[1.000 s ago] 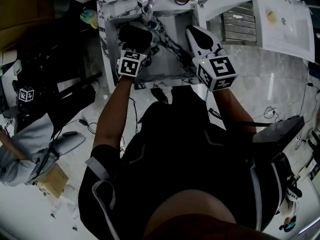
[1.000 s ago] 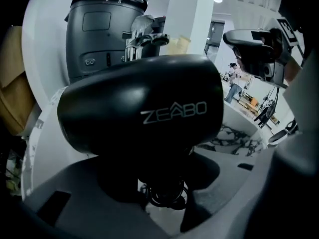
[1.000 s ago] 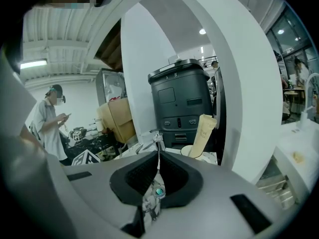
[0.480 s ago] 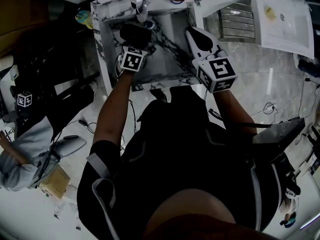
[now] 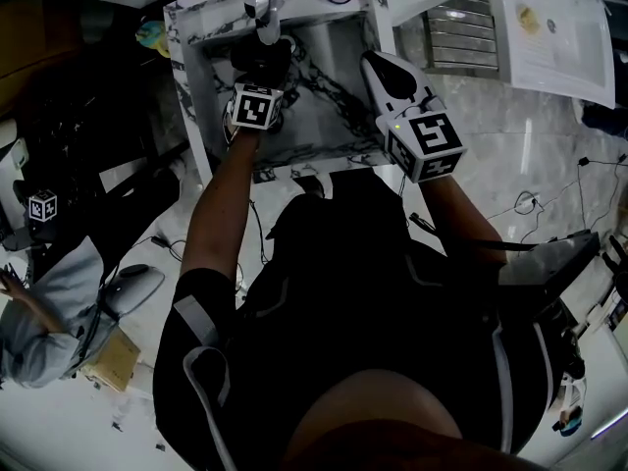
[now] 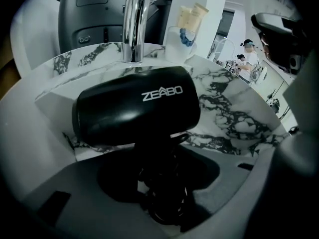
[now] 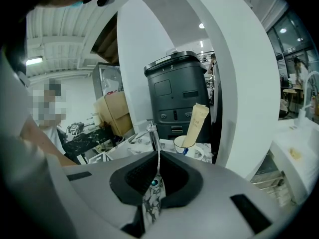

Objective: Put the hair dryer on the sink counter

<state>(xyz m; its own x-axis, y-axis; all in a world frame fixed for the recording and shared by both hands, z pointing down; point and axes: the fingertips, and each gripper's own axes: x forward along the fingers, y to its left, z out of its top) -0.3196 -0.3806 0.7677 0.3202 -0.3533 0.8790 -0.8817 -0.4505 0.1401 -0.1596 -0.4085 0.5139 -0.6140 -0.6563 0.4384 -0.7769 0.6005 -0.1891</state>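
Observation:
A black hair dryer (image 6: 137, 106) with white lettering hangs over the marble sink basin (image 6: 234, 123), its barrel lying crosswise just in front of the chrome faucet (image 6: 133, 26). My left gripper (image 6: 159, 180) is shut on the dryer's handle, with the coiled cord bunched there. In the head view the hair dryer (image 5: 260, 62) sits beyond the left gripper (image 5: 257, 84), under the faucet (image 5: 263, 3). The right gripper (image 5: 385, 72) hovers by the sink's right rim. Its jaws are shut with nothing between them, as the right gripper view (image 7: 157, 183) shows.
The marble counter (image 5: 188, 77) frames the basin. A cup with tubes (image 6: 185, 24) stands on the back ledge right of the faucet. A dark machine (image 7: 177, 91) rises behind. A person's sleeve (image 5: 49, 302) is at the left, and cables (image 5: 525, 204) lie on the floor.
The left gripper has carried the hair dryer farther from me, toward the faucet. The right gripper has stayed by the sink's right rim.

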